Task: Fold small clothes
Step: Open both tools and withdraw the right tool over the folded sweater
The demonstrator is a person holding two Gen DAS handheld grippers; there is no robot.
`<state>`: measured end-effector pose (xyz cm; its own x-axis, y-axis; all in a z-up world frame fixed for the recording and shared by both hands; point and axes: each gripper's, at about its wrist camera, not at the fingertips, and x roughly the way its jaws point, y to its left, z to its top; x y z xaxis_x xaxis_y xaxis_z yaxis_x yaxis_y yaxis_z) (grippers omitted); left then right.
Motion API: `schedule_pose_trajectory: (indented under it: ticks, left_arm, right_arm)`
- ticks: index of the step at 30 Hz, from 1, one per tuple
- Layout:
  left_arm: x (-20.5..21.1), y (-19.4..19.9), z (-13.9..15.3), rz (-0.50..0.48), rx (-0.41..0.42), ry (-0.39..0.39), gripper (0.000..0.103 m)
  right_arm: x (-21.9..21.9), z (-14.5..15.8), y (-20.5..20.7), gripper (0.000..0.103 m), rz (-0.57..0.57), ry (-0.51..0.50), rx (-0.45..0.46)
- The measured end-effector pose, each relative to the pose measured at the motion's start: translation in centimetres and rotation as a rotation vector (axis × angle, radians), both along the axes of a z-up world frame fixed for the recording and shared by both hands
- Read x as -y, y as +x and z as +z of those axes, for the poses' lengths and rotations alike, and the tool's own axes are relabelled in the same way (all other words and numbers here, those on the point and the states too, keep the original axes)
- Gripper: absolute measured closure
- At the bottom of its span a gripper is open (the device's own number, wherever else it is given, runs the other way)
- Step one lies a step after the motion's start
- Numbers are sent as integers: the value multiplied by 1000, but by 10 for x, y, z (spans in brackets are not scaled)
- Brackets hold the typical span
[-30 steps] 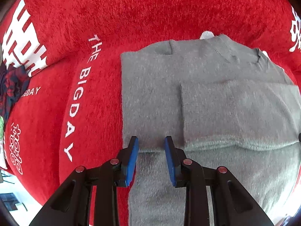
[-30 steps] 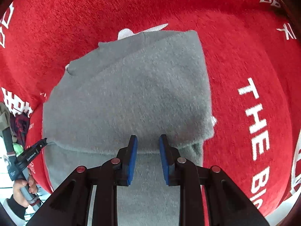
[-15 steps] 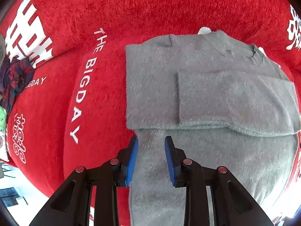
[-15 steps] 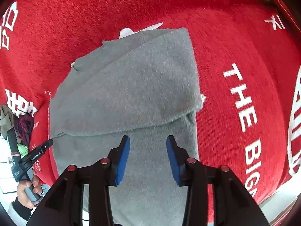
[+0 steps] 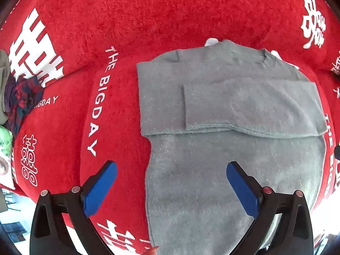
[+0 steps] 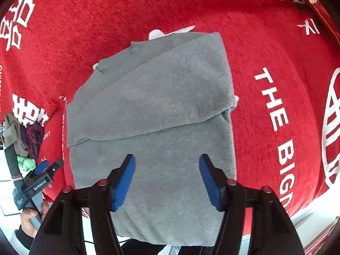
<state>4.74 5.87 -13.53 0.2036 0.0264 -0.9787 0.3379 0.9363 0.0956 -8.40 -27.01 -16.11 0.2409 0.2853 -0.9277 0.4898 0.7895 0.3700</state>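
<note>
We are holding the left hand-held gripper (image 5: 171,166) spread wide and empty above the left edge of the fuzzy grey sweater (image 5: 223,110). The right hand-held gripper (image 6: 167,159) is hovering half-open, gripping nothing, over the sweater's lower panel, which is lying sleeve-folded on the plush red cloth (image 6: 276,42) near its front edge.

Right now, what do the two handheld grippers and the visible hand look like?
Both the left gripper and right gripper have black angular linkage arms with small red pivot pins and flat blue ribbed fingers. Seen from the right wrist, the left unit carries white lettering and a black handle, held by a bare hand with a dark sleeve.
</note>
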Motion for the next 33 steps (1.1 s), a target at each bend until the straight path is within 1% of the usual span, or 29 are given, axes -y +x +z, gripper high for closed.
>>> schedule_pose_trajectory:
  ticks: [1, 4, 8, 10, 13, 15, 18, 21, 26, 30, 33]
  left_arm:
    - [1, -2, 2, -6, -2, -1, 0]
    - [3, -6, 10, -17, -5, -10, 0]
    - [2, -12, 22, -18, -26, -21, 0]
    - [0, -16, 25, -15, -63, -39, 0]
    - [-4, -23, 26, -5, -118, -37, 0]
    - [-7, -30, 28, -8, -162, -63, 0]
    - [-8, -41, 36, -11, -159, -56, 0]
    - [-4, -50, 44, -22, -147, -17, 0]
    - [11, -67, 50, -36, -136, 27, 0]
    - [22, -82, 53, 17, -131, 15, 0]
    - [24, -99, 53, 91, -130, -3, 0]
  right_arm:
    - [-2, 4, 0, 21, 5, -8, 6]
    - [-9, 16, -1, 21, 25, -1, 21]
    - [-16, 25, -8, 20, 34, 21, 5]
    - [-18, 29, -15, 20, 32, 33, -3]
    - [-20, 35, -26, 21, 26, 52, -12]
    - [-20, 39, -34, 21, 18, 65, -14]
    - [-17, 43, -47, 20, 6, 80, -17]
    - [-8, 42, -60, 21, -11, 107, -27]
    - [10, 35, -79, 21, -33, 162, -60]
    - [20, 29, -86, 21, 0, 215, -80]
    - [22, 21, -85, 21, 80, 248, -103]
